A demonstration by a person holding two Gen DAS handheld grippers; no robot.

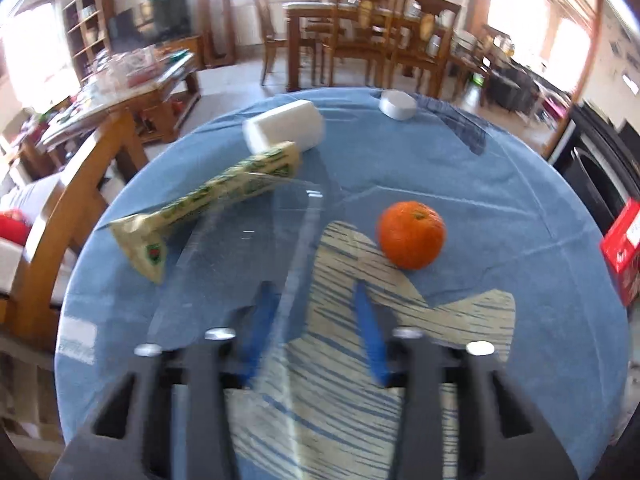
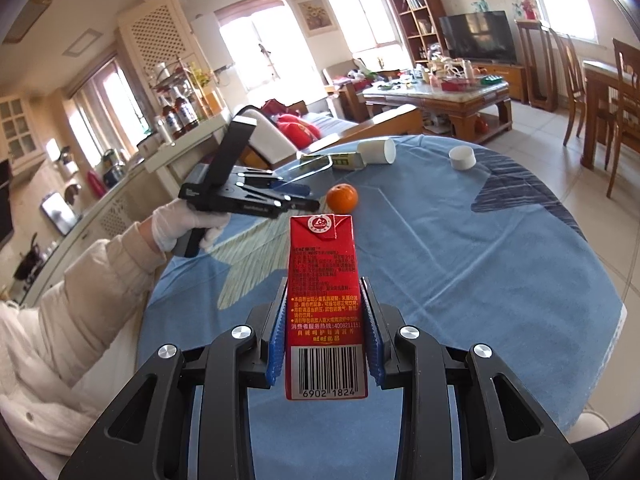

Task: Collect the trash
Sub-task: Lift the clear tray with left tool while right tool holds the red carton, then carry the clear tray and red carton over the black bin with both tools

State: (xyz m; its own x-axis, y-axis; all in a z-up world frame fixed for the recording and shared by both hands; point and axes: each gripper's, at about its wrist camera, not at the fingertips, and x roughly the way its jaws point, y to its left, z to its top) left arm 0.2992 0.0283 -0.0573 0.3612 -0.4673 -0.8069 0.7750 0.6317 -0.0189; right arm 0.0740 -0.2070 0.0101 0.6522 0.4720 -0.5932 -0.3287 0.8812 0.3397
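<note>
My right gripper (image 2: 324, 280) is shut on a red drink carton (image 2: 322, 248), held upright above the blue tablecloth (image 2: 460, 260). My left gripper (image 1: 312, 286) hangs over the table with its blue fingers (image 1: 262, 320) apart. A clear plastic film (image 1: 240, 248) runs between them, its edge against the left finger. In the right wrist view the film (image 2: 316, 166) sticks out ahead of the left gripper (image 2: 302, 196), off the cloth. Beyond lie a green-and-cream wrapper (image 1: 208, 196), a white cup on its side (image 1: 284, 126) and a small white lid (image 1: 396, 104).
An orange (image 1: 412, 234) sits near the middle of the round table, just ahead of the left gripper. A wooden chair (image 1: 60, 220) stands at the table's left edge and a red box (image 1: 622, 244) past its right edge. A gloved hand (image 2: 180, 224) holds the left gripper.
</note>
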